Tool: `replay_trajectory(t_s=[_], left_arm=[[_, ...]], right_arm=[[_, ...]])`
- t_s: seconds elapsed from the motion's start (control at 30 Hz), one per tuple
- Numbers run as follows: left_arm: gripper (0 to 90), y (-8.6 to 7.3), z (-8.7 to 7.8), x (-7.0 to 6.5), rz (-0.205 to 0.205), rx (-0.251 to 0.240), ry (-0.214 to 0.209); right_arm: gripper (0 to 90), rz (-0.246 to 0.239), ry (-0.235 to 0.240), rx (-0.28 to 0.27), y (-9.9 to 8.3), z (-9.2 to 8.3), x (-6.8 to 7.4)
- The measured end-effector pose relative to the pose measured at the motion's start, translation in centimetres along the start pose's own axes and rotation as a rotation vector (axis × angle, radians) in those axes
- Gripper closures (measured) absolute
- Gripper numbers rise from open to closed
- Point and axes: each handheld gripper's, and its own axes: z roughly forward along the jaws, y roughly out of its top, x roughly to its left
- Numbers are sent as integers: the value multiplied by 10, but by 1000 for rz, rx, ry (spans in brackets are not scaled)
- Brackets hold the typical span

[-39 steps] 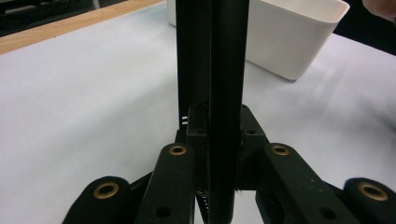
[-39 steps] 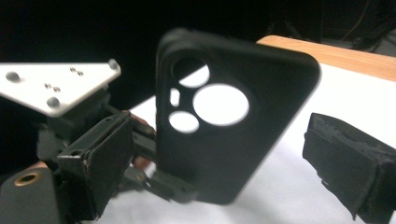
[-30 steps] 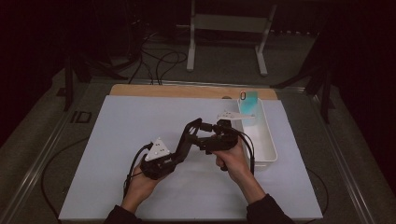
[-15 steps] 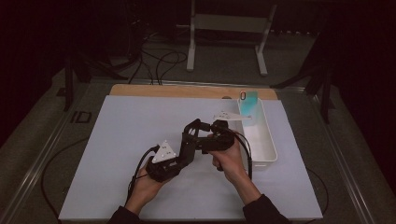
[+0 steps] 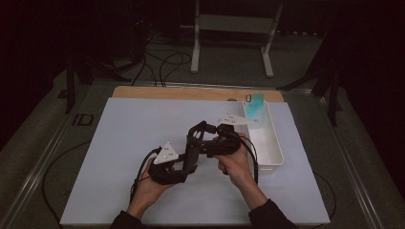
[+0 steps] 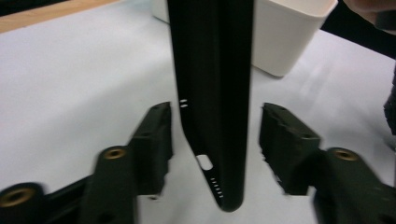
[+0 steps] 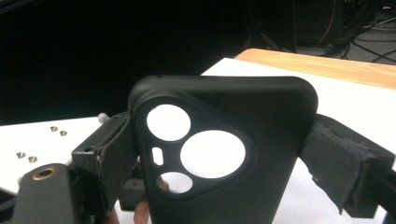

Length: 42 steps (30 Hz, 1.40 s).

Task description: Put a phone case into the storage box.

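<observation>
A person sits at a table covered by a pale mat (image 5: 119, 143); each hand holds a black gripper; the two grippers meet over the mat, just to the left of a long white tray (image 5: 272, 148); the tray is the thing to find everything else by.

Between the two grippers there is a black phone case (image 7: 224, 154); it has round holes for a camera near its top end; in the high view it shows as a dark shape (image 5: 193, 148) left of the tray, up off the mat.

The right gripper (image 5: 203, 136) is the one closer to the tray; its hand (image 5: 236, 162) sits just left of the tray's near end; in the right gripper view its two padded jaws press on both long sides of the case, so it is clamped on the case; the case stands with its camera end up.

The left gripper (image 5: 188, 162) is farther from the tray, on the left and a bit nearer to the person; its hand (image 5: 150, 183) is under it; its jaws have just been opening; in the left gripper view (image 6: 217, 135) the case stands on edge between the two jaws, with a gap on each side, so the jaws are apart and do not press on it; the bottom end of the case, with a small slot and tiny holes, points toward this gripper; the tray's white wall (image 6: 289, 37) shows behind the case.

Inside the tray, at its far end, lies a light blue-green phone (image 5: 254, 107); it is well apart from the black case.
</observation>
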Motion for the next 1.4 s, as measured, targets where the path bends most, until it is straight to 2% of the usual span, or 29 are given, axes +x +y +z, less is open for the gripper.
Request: replay_trajectory(t_s=[0.17, 0.37, 0.8, 0.97, 1.07, 1.23, 1.4], left_arm=[[161, 1, -5, 2, -1, -7, 91], [11, 2, -15, 8, -8, -18, 121], [1, -13, -38, 26, -26, -59, 196], [1, -20, -47, 31, -20, -79, 236], [1, -24, -53, 33, -15, -100, 279], [1, -32, -61, 41, -33, -108, 297], [1, -40, -66, 44, -29, -108, 305]], right_arm=[[142, 1, -8, -2, 0, -2, -1], [142, -1, -18, -4, 1, -4, -3], [143, -11, -43, -4, 3, -7, -6], [143, -17, -52, -4, 6, -9, -8], [143, -22, -61, -6, 8, -10, -9], [143, -28, -78, -7, 12, -12, -13], [143, -31, -93, -6, 14, -14, -17]])
